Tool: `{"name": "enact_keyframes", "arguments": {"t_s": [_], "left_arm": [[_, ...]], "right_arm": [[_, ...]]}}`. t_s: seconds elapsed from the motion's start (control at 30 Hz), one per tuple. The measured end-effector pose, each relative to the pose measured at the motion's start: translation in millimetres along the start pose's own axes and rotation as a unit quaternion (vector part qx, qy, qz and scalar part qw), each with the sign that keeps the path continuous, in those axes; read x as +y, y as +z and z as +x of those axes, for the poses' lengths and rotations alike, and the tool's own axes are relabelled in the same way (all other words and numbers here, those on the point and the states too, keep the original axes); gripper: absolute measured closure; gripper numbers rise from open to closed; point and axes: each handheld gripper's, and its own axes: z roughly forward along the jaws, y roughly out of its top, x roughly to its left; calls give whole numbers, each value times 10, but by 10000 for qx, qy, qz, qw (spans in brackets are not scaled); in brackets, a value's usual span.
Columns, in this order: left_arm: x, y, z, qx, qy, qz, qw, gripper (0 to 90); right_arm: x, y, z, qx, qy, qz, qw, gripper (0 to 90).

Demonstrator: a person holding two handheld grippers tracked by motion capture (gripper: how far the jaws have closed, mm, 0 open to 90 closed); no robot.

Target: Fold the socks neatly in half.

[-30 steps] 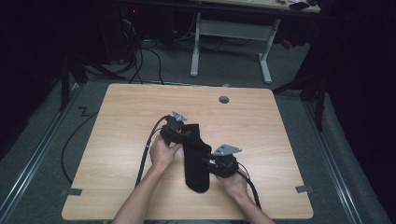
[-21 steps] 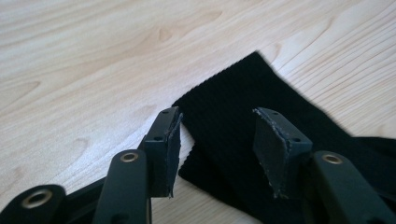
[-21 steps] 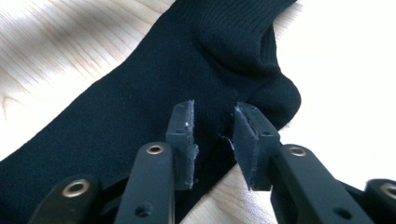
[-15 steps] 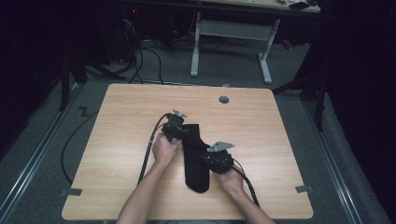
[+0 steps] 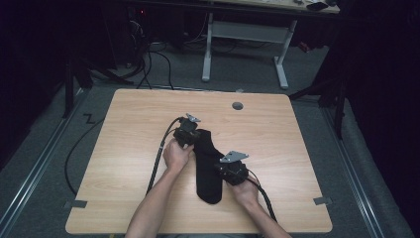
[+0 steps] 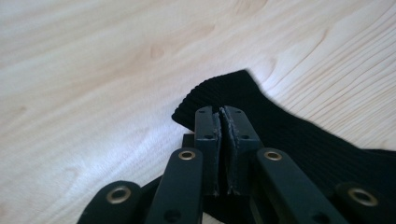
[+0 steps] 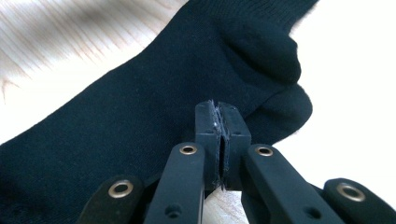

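A black sock (image 5: 207, 163) lies flat on the wooden desk (image 5: 124, 148), running from its ribbed cuff at the far end toward its toe near the person's side. The left claw (image 5: 194, 139) sits at the cuff end, the right claw (image 5: 220, 171) along the sock's right edge lower down; one grip per end suggests the sock is meant to be lifted or folded without bunching. In the left gripper view the left claw (image 6: 223, 116) has just been closing and now stands narrow, its pads together on the cuff edge of the sock (image 6: 299, 140), a thin layer of fabric seemingly pinched between them. In the right gripper view the right claw (image 7: 219, 114) has likewise just been closing and is drawn tight; the sock (image 7: 116, 121) spreads beyond and to the left of its tips, heel bulge up and to the right, and the edge of the cloth appears caught between the pads, though the pinch itself is hard to make out. Both hands (image 5: 176, 154) rest low, close to the desk. Judged: grasp taken, lift not yet begun.
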Motion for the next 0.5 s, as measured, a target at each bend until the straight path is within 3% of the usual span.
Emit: {"name": "enact_keyframes", "arguments": {"t_s": [0.13,0.27,0.5], "left_arm": [[50,-151,-23,-58,38,-334,9994,851],[55,-260,-41,-139,54,-519,9985,851],[-63,-330,-21,-237,-148,-577,9979,850]], "right_arm": [[21,-79,-16,-34,83,-165,9998,882],[45,-203,-38,-57,103,-384,9992,882],[36,-406,-38,-65,68,-554,9984,882]]}}
